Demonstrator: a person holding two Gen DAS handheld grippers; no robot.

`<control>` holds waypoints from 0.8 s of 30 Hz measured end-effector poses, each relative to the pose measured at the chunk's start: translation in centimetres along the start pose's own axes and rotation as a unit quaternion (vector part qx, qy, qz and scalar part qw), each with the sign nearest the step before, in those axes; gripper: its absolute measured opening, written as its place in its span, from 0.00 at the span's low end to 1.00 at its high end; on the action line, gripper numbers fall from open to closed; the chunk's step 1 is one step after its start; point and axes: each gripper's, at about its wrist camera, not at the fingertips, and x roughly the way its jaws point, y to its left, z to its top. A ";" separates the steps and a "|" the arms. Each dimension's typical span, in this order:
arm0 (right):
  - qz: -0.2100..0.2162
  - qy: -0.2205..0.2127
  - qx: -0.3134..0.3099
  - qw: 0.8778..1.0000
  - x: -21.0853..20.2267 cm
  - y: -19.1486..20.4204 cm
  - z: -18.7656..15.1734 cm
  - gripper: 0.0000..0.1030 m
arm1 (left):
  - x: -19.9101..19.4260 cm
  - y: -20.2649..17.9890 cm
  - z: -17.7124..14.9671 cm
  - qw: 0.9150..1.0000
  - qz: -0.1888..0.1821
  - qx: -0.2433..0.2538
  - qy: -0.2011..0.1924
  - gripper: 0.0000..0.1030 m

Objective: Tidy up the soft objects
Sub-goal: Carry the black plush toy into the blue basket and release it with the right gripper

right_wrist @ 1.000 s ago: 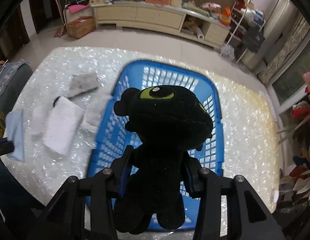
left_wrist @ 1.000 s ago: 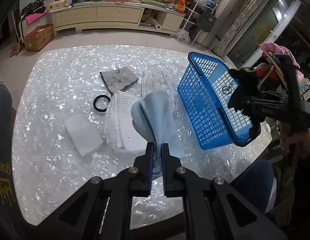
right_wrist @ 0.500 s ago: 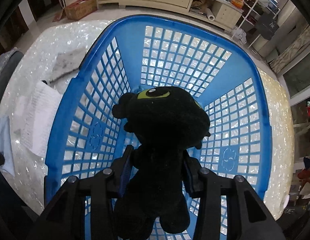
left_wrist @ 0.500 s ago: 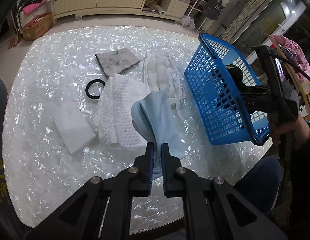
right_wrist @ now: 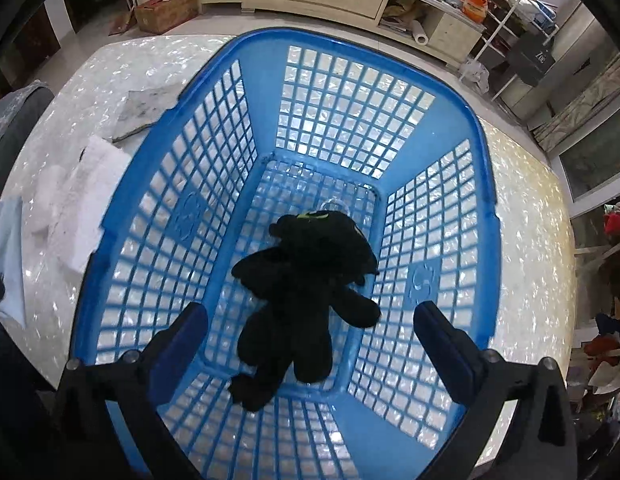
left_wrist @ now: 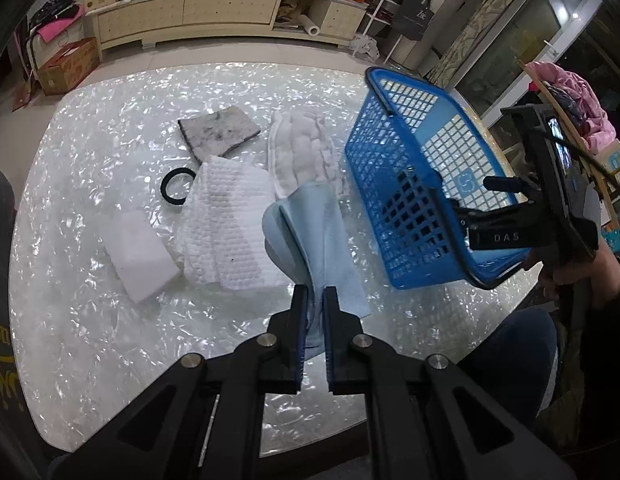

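Above the blue basket: right tongs opening wide, nothing between the pads, black plush toy lying released on the basket floor. Beside it on the surface: left tongs clamped on pale blue cloth, lifted clear for binning next.

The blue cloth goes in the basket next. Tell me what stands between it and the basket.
Nothing visible does. The blue cloth, pinched in the left gripper, hangs just beside the basket with only bare table between. The right gripper hovers open above the basket mouth, over the plush.
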 end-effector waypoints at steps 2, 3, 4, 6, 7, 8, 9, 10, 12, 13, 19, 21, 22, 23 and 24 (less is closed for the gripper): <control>0.005 -0.007 0.008 1.000 -0.9 -0.4 -1.0 1.00 | -0.5 -0.6 0.0 1.000 -0.001 0.005 -0.003 0.06; 0.010 -0.011 0.012 1.000 -1.3 -0.5 -1.4 1.00 | -0.7 -0.9 0.0 1.000 -0.002 0.008 -0.005 0.06; 0.015 -0.014 0.016 1.000 -1.6 -0.6 -1.4 1.00 | -1.0 -1.3 0.1 1.000 -0.004 0.011 -0.006 0.06; 0.020 -0.023 0.021 0.999 -2.3 -0.9 -2.1 1.00 | -1.3 -1.9 0.2 1.000 -0.006 0.017 -0.009 0.06; 0.017 -0.027 0.023 0.999 -2.8 -1.0 -2.5 1.00 | -1.5 -2.3 0.3 1.000 -0.007 0.021 -0.011 0.06; 0.014 -0.031 0.024 0.999 -3.2 -1.2 -2.8 1.00 | -1.7 -2.7 0.5 1.000 -0.009 0.025 -0.013 0.06; 0.012 -0.036 0.026 0.999 -3.7 -1.4 -3.2 1.00 | -1.8 -3.1 0.7 0.999 -0.010 0.029 -0.015 0.06; 0.012 -0.038 0.027 0.999 -3.9 -1.6 -3.6 1.00 | -1.9 -3.4 1.0 0.999 -0.011 0.033 -0.017 0.06; 0.015 -0.041 0.033 0.998 -4.0 -2.1 -3.9 1.00 | -2.2 -4.4 1.5 0.999 -0.017 0.045 -0.022 0.06; 0.014 -0.043 0.036 0.998 -4.1 -2.4 -3.9 1.00 | -2.3 -4.9 1.7 0.998 -0.019 0.051 -0.024 0.06; 0.020 -0.059 0.053 0.997 -4.2 -4.2 -4.6 1.00 | -2.2 -7.9 3.9 0.995 -0.029 0.086 -0.029 0.06; 0.021 -0.063 0.059 0.996 -4.2 -4.9 -4.7 1.00 | -1.8 -8.9 4.7 0.994 -0.032 0.101 -0.028 0.06; 0.021 -0.065 0.061 0.996 -4.3 -5.2 -4.7 1.00 | -1.5 -9.5 5.2 0.993 -0.036 0.108 -0.027 0.06; 0.021 -0.068 0.064 0.995 -4.0 -5.5 -4.7 1.00 | -1.2 -9.8 5.5 0.993 -0.038 0.113 -0.026 0.06; 0.021 -0.069 0.067 0.995 -3.9 -5.8 -4.7 1.00 | -0.9 -10.3 5.9 0.992 -0.039 0.120 -0.024 0.06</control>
